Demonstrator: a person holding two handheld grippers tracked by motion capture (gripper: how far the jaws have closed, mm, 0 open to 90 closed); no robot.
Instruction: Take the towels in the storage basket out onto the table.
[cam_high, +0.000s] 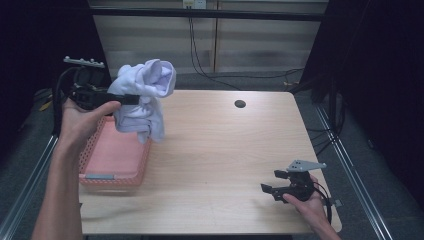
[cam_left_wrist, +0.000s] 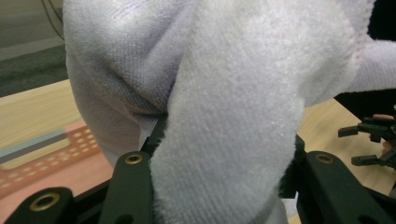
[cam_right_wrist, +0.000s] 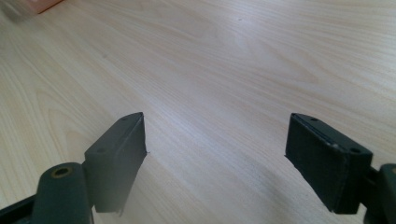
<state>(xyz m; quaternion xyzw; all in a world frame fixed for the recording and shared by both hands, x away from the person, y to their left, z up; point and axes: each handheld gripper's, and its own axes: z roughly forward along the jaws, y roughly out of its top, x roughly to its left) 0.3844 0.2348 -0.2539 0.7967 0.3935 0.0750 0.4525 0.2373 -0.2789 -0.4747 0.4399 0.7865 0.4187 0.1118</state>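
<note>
So a pale wooden table (cam_high: 215, 150) is set amid dark curtains; a white towel (cam_high: 142, 95) is clamped by the left gripper (cam_high: 131, 99) above a pink basket (cam_high: 112, 155), the right gripper (cam_high: 274, 183) is held apart.

This looks like a recording lab rather than a home: a plain light-wood table (cam_high: 225, 150) stands in a bay hung with black curtains (cam_high: 375, 60). Past the gripper tips, cables (cam_high: 200, 60) trail down a bare panelled wall (cam_high: 250, 45), and metal floor rails (cam_high: 350, 165) flank the table on both sides.
</note>
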